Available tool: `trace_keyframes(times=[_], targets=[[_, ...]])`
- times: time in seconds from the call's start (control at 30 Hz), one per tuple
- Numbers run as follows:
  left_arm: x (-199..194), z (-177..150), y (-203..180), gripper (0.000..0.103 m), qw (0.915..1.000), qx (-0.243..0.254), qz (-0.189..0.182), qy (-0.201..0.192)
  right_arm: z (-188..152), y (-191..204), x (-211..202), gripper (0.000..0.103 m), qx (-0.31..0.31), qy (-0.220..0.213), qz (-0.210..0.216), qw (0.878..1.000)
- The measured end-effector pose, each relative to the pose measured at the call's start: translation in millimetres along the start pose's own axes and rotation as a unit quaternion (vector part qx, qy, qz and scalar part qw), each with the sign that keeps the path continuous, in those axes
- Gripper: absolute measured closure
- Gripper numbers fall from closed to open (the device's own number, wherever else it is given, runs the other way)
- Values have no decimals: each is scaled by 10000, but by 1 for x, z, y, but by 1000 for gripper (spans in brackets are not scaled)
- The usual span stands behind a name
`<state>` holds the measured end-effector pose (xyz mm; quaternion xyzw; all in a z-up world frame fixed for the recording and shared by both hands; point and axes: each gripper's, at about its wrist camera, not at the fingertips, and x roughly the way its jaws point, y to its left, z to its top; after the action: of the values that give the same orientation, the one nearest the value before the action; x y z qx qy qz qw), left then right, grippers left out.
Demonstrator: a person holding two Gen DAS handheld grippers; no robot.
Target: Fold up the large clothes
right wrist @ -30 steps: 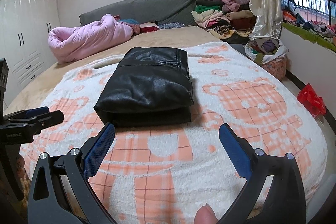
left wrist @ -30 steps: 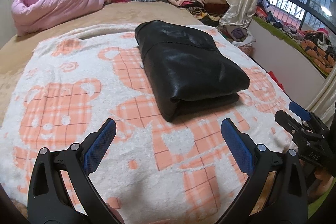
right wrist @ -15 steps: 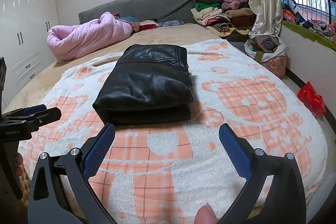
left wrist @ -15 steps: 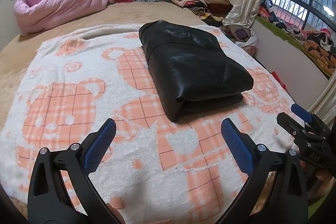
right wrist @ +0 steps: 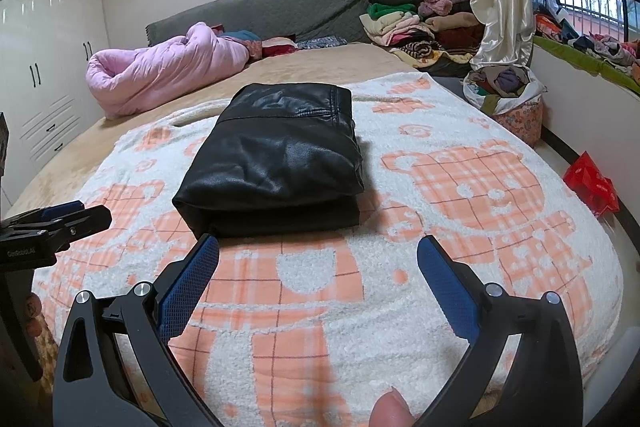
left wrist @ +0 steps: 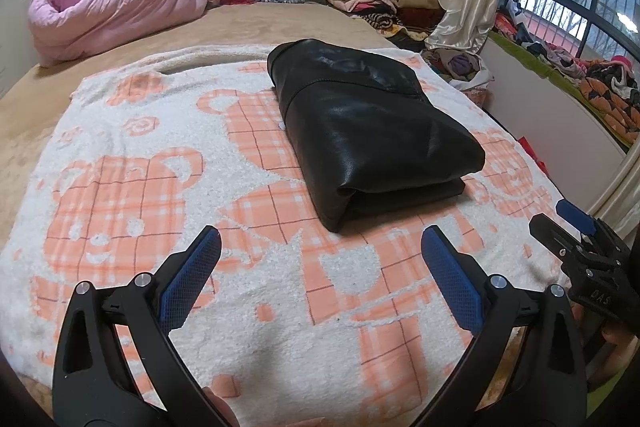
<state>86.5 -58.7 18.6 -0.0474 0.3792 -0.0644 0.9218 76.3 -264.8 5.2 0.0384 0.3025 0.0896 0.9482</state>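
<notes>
The black jacket (left wrist: 372,131) is seen folded into a compact block on the bear-patterned blanket (left wrist: 132,187) of the bed, just ahead of both tongs. The left tongs (left wrist: 320,255) are held wide apart with nothing between them, and the right tongs (right wrist: 318,259) are likewise spread wide and empty. Compared with a second ago, the jacket is unchanged in shape; it is shown slightly further right in the left view and a little closer to the right tongs. The pink quilt (right wrist: 160,75) is left well beyond the jacket.
</notes>
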Motion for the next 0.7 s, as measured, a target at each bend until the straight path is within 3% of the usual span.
trace_keyframes(times=[0.7], targets=[[-3,0,-1,9,10000,22,28,-52,0,0,0,4,4,12,-14,10000]])
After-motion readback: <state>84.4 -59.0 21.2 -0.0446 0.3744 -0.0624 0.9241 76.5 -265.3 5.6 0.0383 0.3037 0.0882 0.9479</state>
